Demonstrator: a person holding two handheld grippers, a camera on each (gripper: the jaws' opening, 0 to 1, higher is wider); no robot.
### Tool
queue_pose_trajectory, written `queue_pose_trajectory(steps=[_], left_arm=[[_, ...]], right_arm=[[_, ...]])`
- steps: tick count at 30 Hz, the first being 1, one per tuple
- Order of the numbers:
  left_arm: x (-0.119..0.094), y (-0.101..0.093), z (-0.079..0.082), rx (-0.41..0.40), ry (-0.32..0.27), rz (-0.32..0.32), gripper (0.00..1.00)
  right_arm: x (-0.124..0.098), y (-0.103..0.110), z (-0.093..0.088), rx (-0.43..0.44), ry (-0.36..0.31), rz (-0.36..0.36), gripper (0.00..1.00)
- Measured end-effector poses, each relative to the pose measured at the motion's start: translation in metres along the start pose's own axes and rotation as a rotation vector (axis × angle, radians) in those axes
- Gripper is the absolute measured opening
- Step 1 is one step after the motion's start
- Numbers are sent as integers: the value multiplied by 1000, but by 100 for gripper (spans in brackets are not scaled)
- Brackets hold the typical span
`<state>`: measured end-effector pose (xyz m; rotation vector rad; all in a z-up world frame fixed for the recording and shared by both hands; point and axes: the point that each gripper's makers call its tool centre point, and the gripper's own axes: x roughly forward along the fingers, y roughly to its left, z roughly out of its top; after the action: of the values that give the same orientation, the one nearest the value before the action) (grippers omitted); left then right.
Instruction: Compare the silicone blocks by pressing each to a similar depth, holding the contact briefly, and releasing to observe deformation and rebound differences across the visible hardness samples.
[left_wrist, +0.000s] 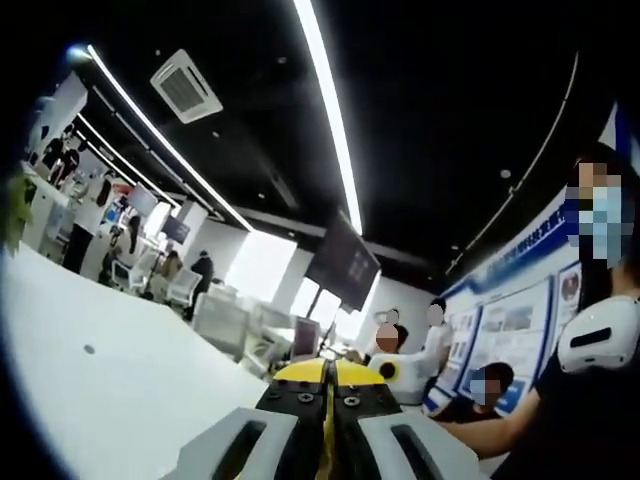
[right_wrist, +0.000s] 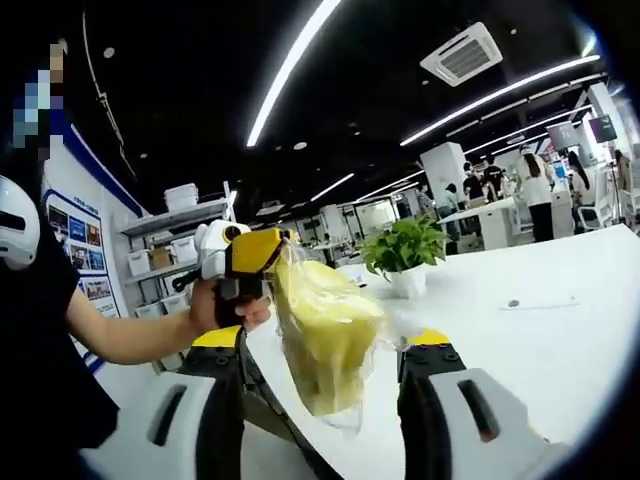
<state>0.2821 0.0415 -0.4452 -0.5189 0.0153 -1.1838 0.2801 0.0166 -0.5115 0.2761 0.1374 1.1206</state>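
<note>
A clear plastic bag (right_wrist: 325, 335) with a yellow silicone block inside hangs in the air above the white table (right_wrist: 540, 310). In the right gripper view, a hand holds my left gripper (right_wrist: 255, 252) up at the left, its yellow jaws pinched on the bag's top corner. My right gripper (right_wrist: 323, 340) stands open, with the bag hanging between its two wide-apart jaws and touching neither. In the left gripper view, my left gripper (left_wrist: 325, 372) has its yellow tips pressed together and points up toward the ceiling; the bag is hidden there.
A potted green plant (right_wrist: 405, 250) stands on the table behind the bag. The white tabletop (left_wrist: 110, 380) stretches to the left. A person in black (left_wrist: 590, 380) stands close by, others sit behind, and shelves with boxes (right_wrist: 175, 235) line the wall.
</note>
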Motion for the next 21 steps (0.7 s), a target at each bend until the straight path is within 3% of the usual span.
queue_pose_trajectory(steps=[6, 15, 21], left_arm=[[-2, 10, -7, -13, 7, 43, 0], [-4, 27, -18, -43, 6, 103, 0], [-6, 39, -37, -65, 31, 138, 0]], right_arm=[[-9, -9, -8, -12, 6, -43, 64], [-30, -25, -32, 23, 34, -117, 64], [-43, -30, -46, 73, 55, -134, 66]])
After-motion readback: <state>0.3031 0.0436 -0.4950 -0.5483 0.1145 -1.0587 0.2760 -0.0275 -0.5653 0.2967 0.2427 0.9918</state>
